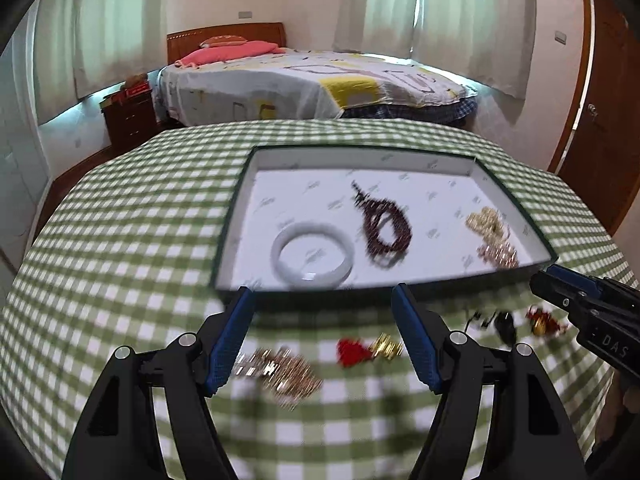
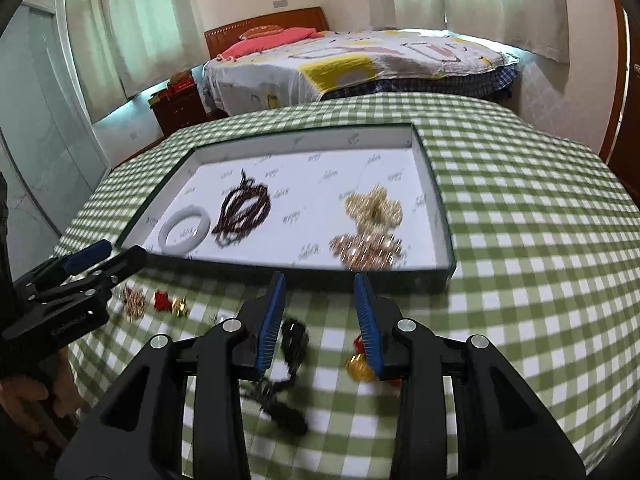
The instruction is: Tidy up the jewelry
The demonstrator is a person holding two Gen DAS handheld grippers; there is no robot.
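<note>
A shallow white-lined tray [image 1: 236, 216] [image 2: 440, 216] on the checked cloth holds a white bangle [image 1: 312, 256] [image 2: 184, 230], a dark red bead bracelet [image 1: 384, 228] [image 2: 242, 210], a pale gold beaded piece [image 1: 486, 220] [image 2: 372, 206] and a rose-gold piece [image 1: 498, 254] [image 2: 366, 250]. My left gripper [image 1: 324, 300] [image 2: 120, 252] hangs open and empty at the tray's near edge. Below it lie a gold chain piece [image 1: 280, 372] [image 2: 134, 300] and a red-and-gold charm [image 1: 368, 350] [image 2: 170, 302]. My right gripper [image 2: 320, 280] [image 1: 548, 276] stands partly open and empty above a black cord piece [image 2: 294, 336] [image 1: 504, 322] and another red-and-gold charm [image 2: 360, 364] [image 1: 540, 320].
The table wears a green-and-white checked cloth [image 1: 120, 240] [image 2: 520, 220]. Behind it stand a bed [image 1: 320, 84], a dark wooden nightstand [image 1: 132, 116] and curtained windows. A wooden door [image 1: 600, 120] is at the right. A hand [image 2: 60, 384] grips the left tool's handle.
</note>
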